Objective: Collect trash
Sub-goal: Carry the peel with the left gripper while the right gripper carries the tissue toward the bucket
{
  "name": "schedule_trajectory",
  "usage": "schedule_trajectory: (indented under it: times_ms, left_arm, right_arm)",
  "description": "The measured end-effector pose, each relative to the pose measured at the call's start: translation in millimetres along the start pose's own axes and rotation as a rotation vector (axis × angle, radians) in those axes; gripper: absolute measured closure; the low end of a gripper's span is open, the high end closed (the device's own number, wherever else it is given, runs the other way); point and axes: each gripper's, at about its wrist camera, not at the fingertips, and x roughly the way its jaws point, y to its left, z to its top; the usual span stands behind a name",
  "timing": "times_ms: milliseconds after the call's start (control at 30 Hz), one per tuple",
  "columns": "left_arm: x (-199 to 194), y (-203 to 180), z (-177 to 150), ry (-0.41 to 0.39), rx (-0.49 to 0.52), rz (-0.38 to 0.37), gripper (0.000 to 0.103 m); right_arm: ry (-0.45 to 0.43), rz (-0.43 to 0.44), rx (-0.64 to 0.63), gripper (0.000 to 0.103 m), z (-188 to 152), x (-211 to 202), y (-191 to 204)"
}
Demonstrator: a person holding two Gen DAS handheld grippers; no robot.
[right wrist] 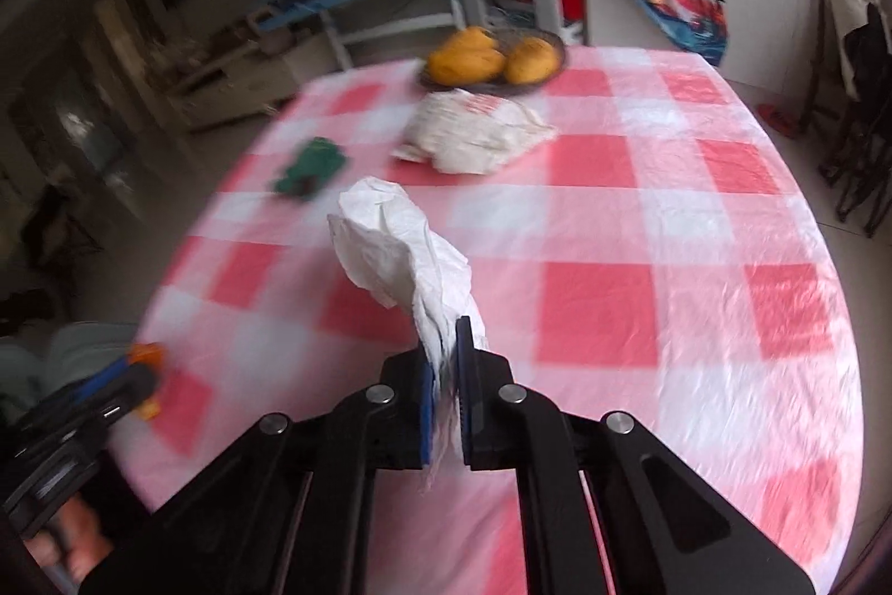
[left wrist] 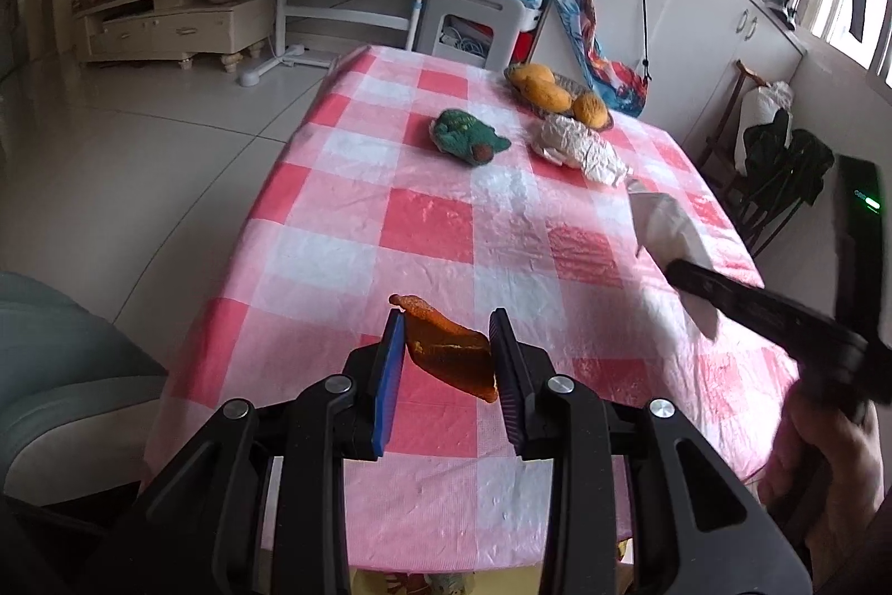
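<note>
Two hand-held grippers were in view, each holding one piece of trash above the worktop [left wrist: 345,216] with its pink-and-white checked cover. The left hand-held gripper [left wrist: 446,361] had its two blue-padded fingers partly closed, pinching one orange wrapper [left wrist: 446,349] between them; the wrapper's far tip stuck out past the left fingertip. The right hand-held gripper [right wrist: 446,372] had its fingers pressed nearly together on the lower end of one crumpled white tissue [right wrist: 401,255], which rose up and ahead of the fingertips. In the left wrist view that tissue [left wrist: 669,227] showed off to the right, held by the other gripper's black fingers.

Ahead of both grippers, three more things lay on the worktop. One green crumpled wrapper [left wrist: 465,136] lay ahead of the left hand-held gripper, well apart from it. One larger crumpled white paper bag [right wrist: 474,138] lay just beyond the tissue, ahead of the right hand-held gripper. Farthest off stood one dark basket [right wrist: 552,59] holding yellow-orange fruits [right wrist: 468,57]; three could be counted in the left wrist view, and the paper bag lay just beside the basket.
</note>
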Motion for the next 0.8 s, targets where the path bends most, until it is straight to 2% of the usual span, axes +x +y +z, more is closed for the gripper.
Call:
schedule_trajectory:
  times_ms: [200,400,500,567,733,800]
  left_arm:
    - [-24.9,3.1,1.0,-0.067,-0.002,-0.012,0.073]
    - [-44.0,3.0,-5.8,-0.1,0.005,-0.018,0.073]
    - [-51.5,1.4,-10.4,-0.106,0.016,-0.019,0.073]
    - [-55.9,0.7,-13.1,-0.109,0.023,-0.019,0.073]
    - [-64.3,-0.9,-21.9,-0.105,0.04,-0.02,0.073]
    - [-66.8,-2.1,-26.2,-0.099,0.05,-0.021,0.073]
  right_arm:
    - [-0.055,0.148,0.013,0.095,-25.3,-46.2,16.6]
    - [-0.004,0.25,0.05,0.095,-64.3,-61.7,27.1]
    - [0.055,0.282,0.029,0.095,-82.6,-59.7,40.3]
    - [0.127,0.29,-0.006,0.095,-99.8,-53.4,54.0]
    - [0.295,0.254,-0.106,0.094,-138.3,-30.2,83.1]
    - [0.336,0.238,-0.129,0.092,-145.6,-23.2,88.5]
